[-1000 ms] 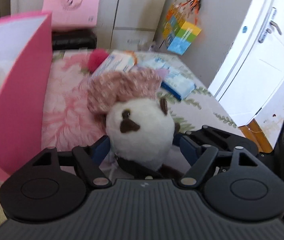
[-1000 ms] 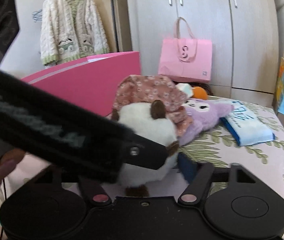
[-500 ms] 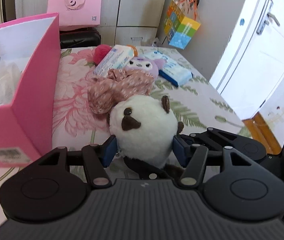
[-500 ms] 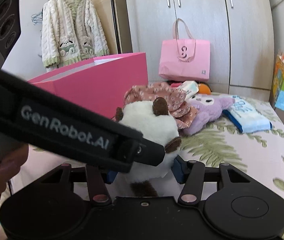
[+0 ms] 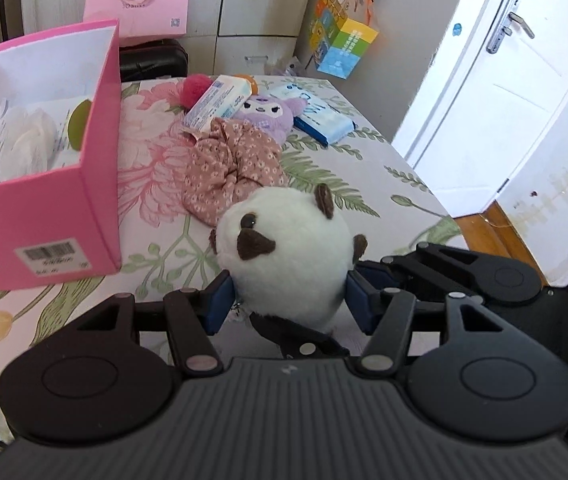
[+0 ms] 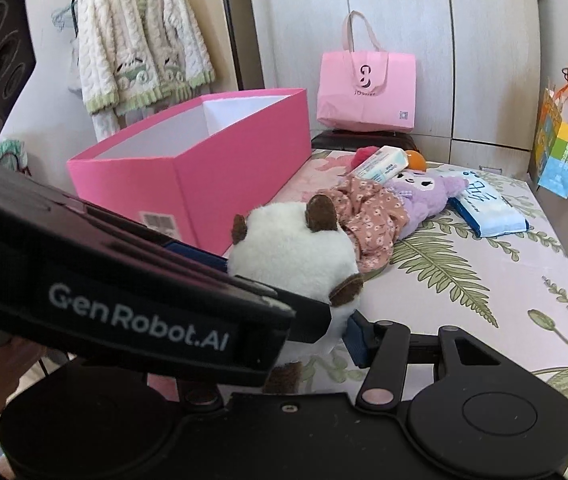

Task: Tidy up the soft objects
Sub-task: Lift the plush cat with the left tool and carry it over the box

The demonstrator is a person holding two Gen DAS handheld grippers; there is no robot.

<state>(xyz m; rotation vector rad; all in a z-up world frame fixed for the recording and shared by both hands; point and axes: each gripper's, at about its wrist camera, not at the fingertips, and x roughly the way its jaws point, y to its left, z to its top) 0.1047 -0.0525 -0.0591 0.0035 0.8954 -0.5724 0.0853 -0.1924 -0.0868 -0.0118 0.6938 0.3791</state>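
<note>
Both grippers are gripping the same white plush toy (image 5: 288,256), a round animal with brown ears and a brown nose. The left gripper (image 5: 288,300) is pressing its blue pads (image 5: 220,304) against the toy's two sides, and the toy is bulging out between them. Its jaws closed further within the last second and are now steady on the toy. The right gripper (image 6: 316,336) is clamping the lower part of the toy, with one blue pad (image 6: 356,340) showing at the toy's right; the left gripper's body is hiding the other. Its jaws have likewise just been closing on the toy.

The toy is hanging above the flowered bed (image 5: 384,184), clear of the cover, just beside the open pink box (image 5: 44,216). Behind it on the bed are lying a pink floral cloth (image 5: 228,168), a purple plush toy (image 5: 268,108) and two tissue packs (image 5: 324,120).
</note>
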